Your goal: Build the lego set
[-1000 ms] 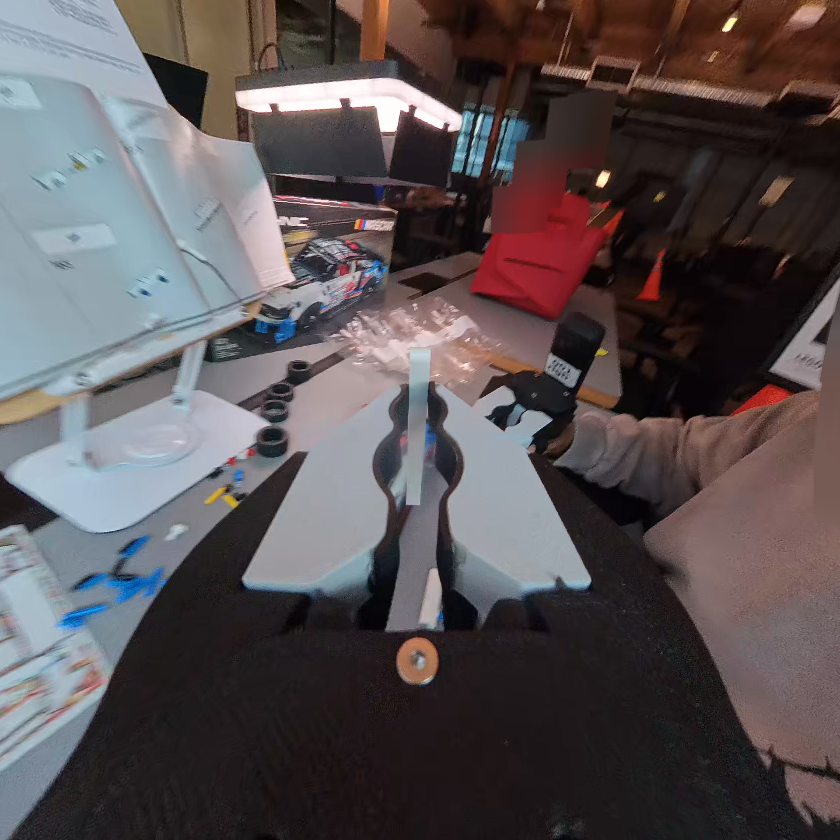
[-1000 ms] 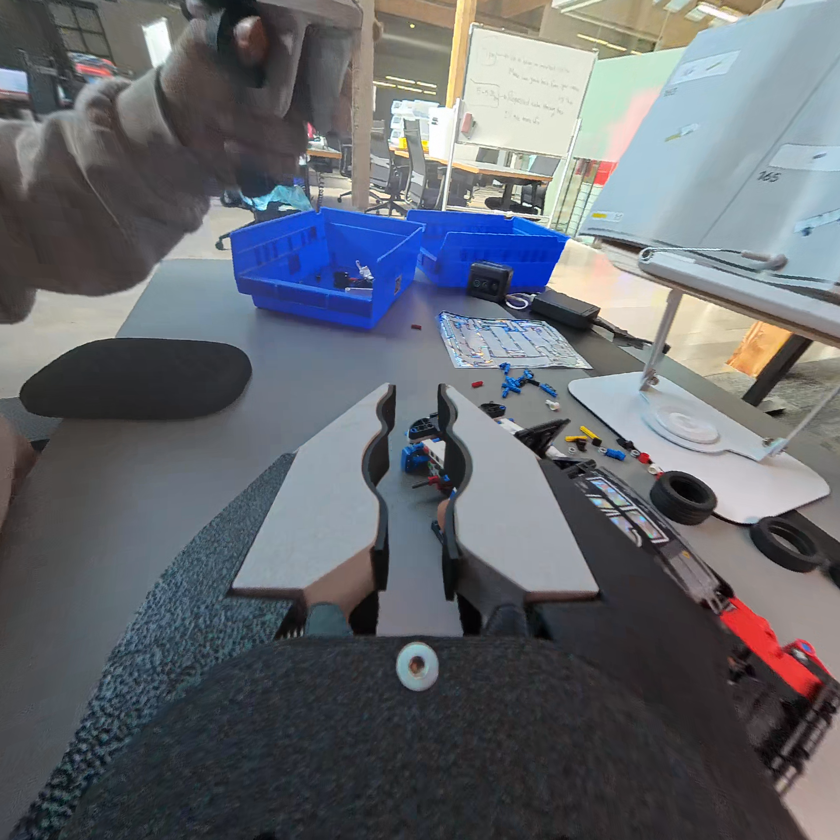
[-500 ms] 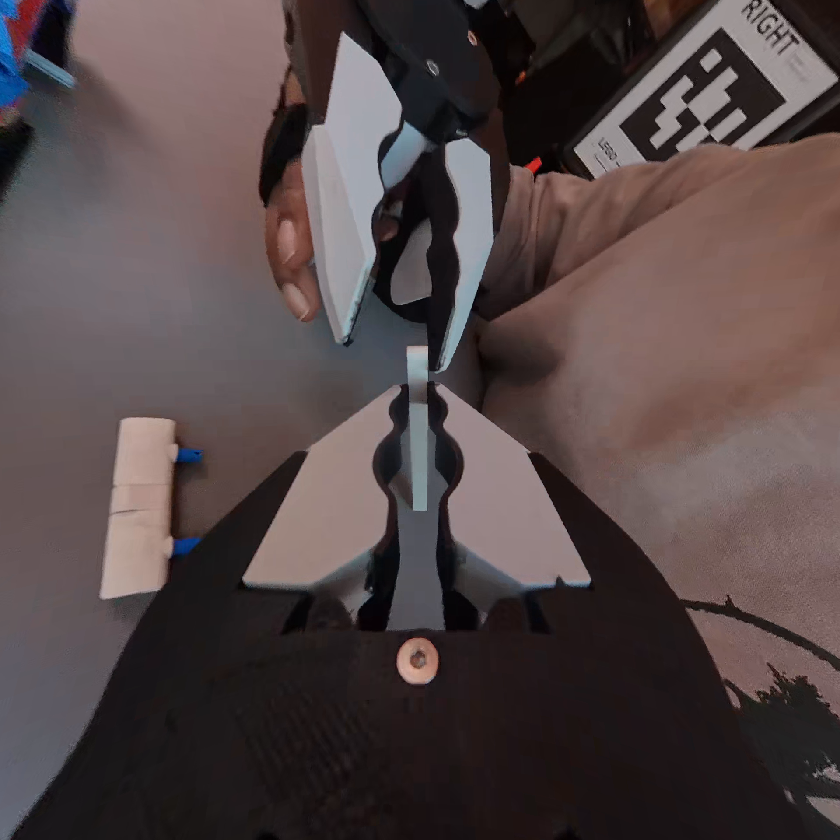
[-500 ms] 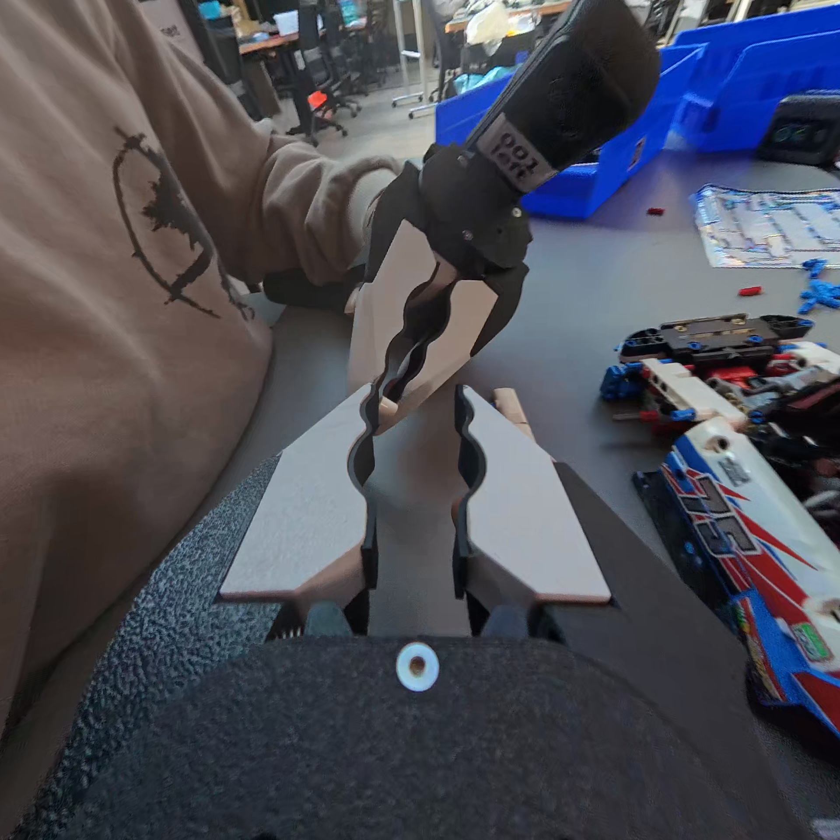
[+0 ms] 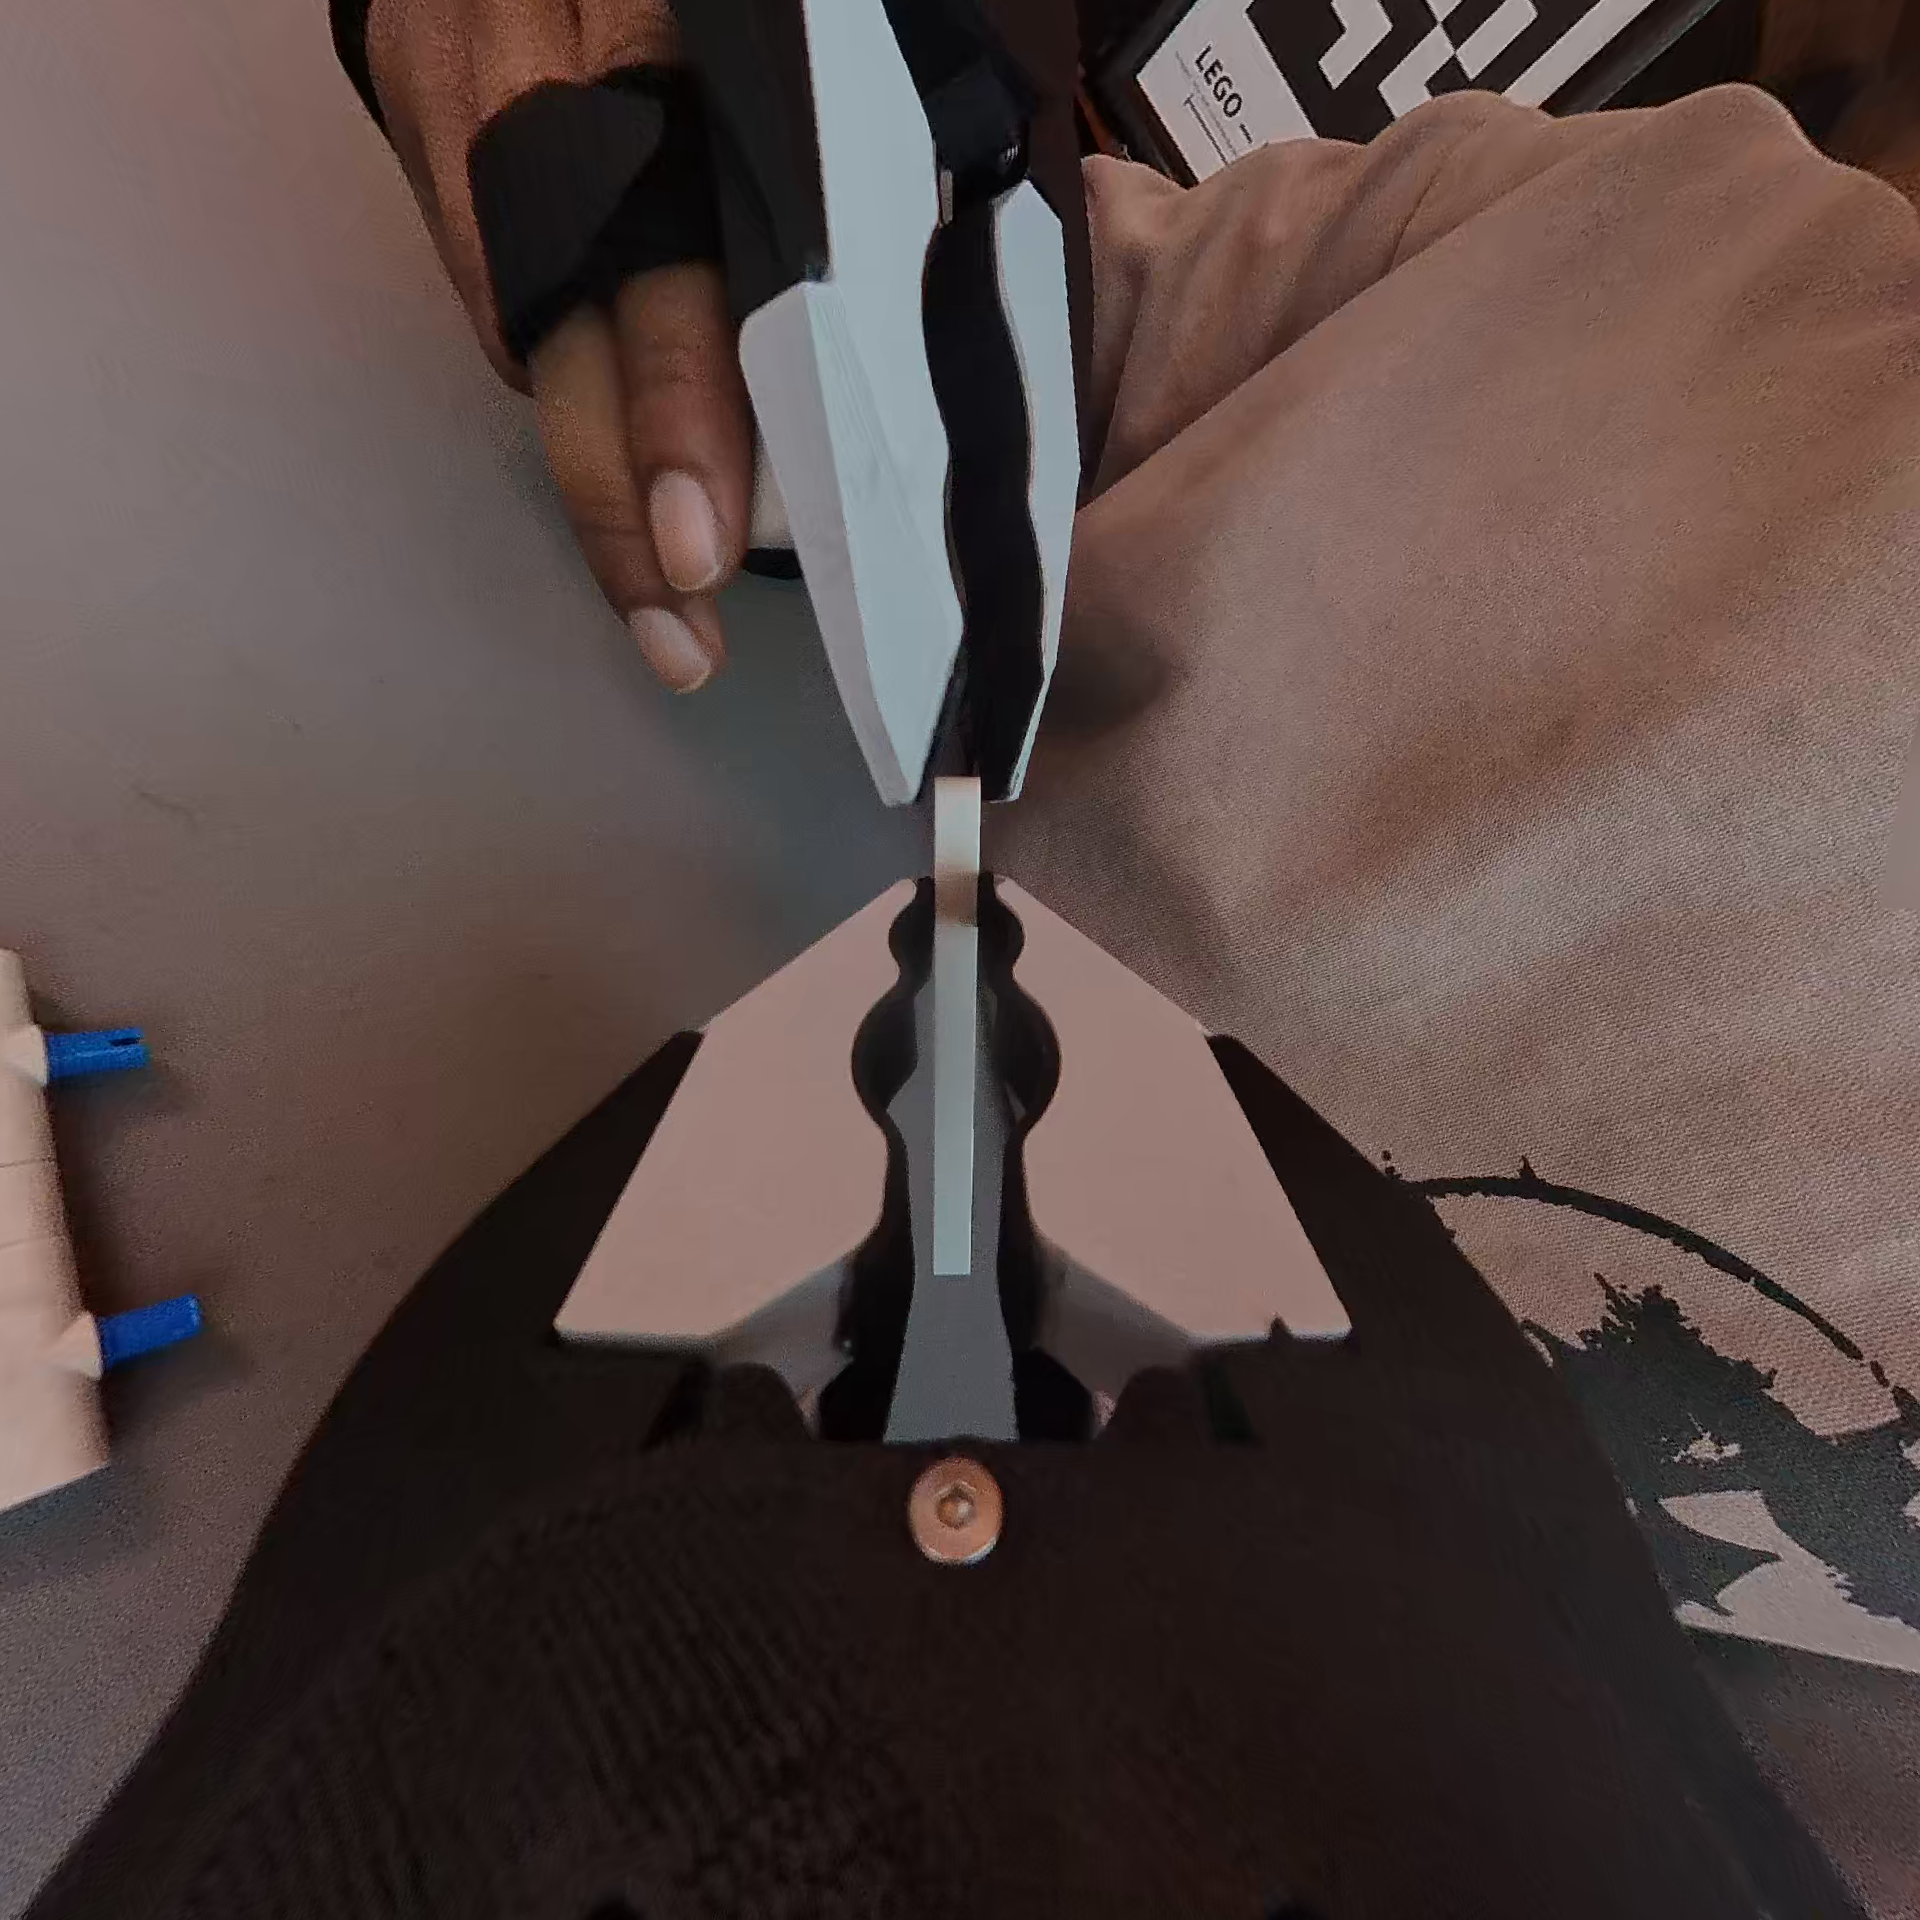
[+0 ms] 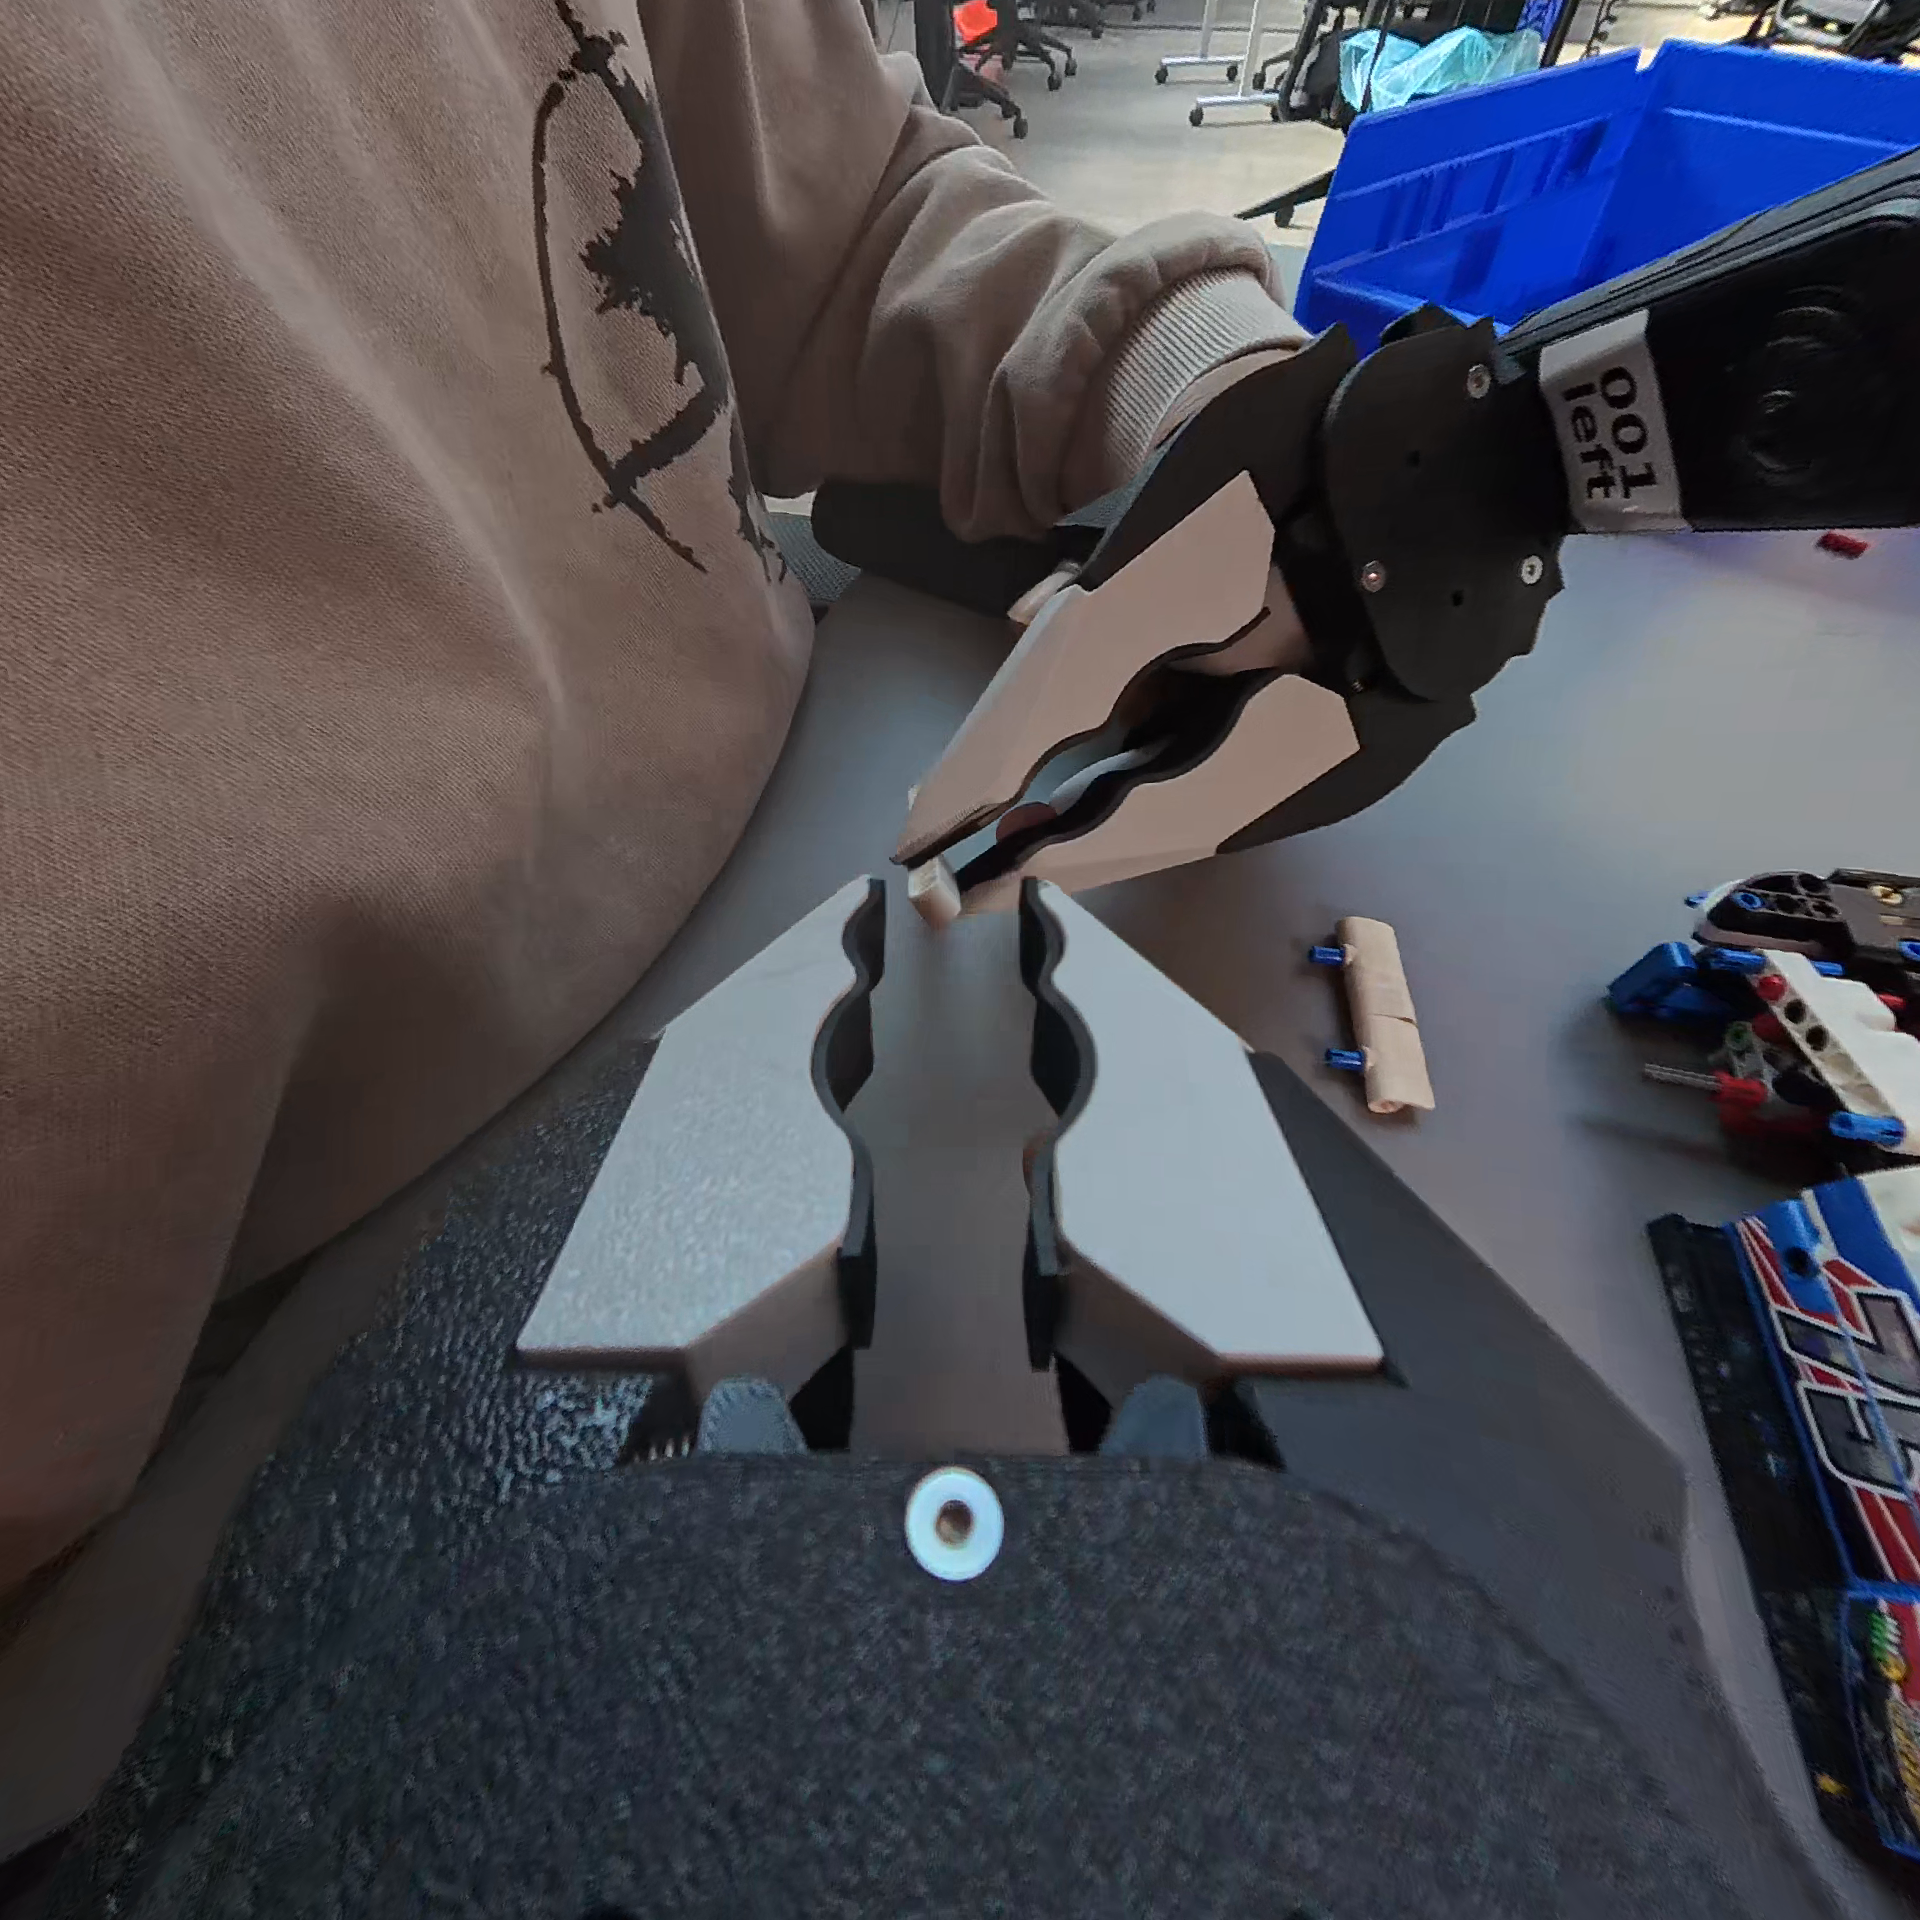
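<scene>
Lego piece first: a thin white flat strip (image 5: 954,1081) stands edge-on between the fingers of my left hand-held gripper (image 5: 954,883), which is clenched on it, with the strip's far end poking out just past the fingertips. That free end reaches the tips of my right hand-held gripper (image 5: 961,795), which points straight back at the left one. In the right wrist view, the right hand-held gripper (image 6: 951,883) is spread apart, its fingers released and holding nothing, and the strip's end (image 6: 932,896) sits just at the mouth between the two tips, closer to the left finger; I cannot tell whether it touches either one.

Both tools meet low over the grey surface (image 5: 312,727), close against the person's tan sweatshirt (image 6: 364,623). A bare hand (image 5: 634,416) with a black strap grips the right tool.

Beside the left tool on the surface lies a cream-white rounded Lego bar with two blue pins (image 6: 1382,1023) sticking from its side. Farther right sit a partly built Lego chassis in black, white, blue and red (image 6: 1808,1018) and a blue-and-white printed car body panel (image 6: 1829,1351). Blue plastic bins (image 6: 1610,177) stand at the far edge.
</scene>
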Action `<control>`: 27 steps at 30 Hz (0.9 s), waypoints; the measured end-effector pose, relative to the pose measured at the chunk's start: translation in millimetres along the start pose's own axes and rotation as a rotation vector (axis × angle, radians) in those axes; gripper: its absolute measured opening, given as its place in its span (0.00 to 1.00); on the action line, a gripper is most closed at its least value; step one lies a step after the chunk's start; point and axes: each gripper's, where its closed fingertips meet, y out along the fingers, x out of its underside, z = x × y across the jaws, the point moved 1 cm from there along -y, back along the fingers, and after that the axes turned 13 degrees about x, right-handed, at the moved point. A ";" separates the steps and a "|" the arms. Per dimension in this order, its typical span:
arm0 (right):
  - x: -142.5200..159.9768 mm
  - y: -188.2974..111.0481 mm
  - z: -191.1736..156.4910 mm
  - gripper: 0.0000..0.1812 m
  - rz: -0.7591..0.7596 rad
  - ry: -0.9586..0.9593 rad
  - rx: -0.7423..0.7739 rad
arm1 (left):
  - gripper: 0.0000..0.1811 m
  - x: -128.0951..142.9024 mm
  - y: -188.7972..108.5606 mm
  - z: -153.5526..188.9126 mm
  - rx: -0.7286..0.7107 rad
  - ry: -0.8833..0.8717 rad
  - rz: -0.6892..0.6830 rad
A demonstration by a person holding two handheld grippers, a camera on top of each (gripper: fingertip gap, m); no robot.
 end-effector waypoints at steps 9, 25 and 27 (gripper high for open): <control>22.8 7.1 8.5 0.03 -0.130 -0.123 0.097 | 0.05 -9.5 -13.0 -10.9 -0.071 -0.002 0.049; 57.6 4.1 43.1 0.03 -0.379 0.106 0.254 | 0.03 14.4 -57.6 -54.8 -0.757 0.435 -0.396; 56.8 4.7 41.3 0.03 -0.368 0.111 0.240 | 0.03 16.0 -56.8 -52.8 -0.737 0.416 -0.397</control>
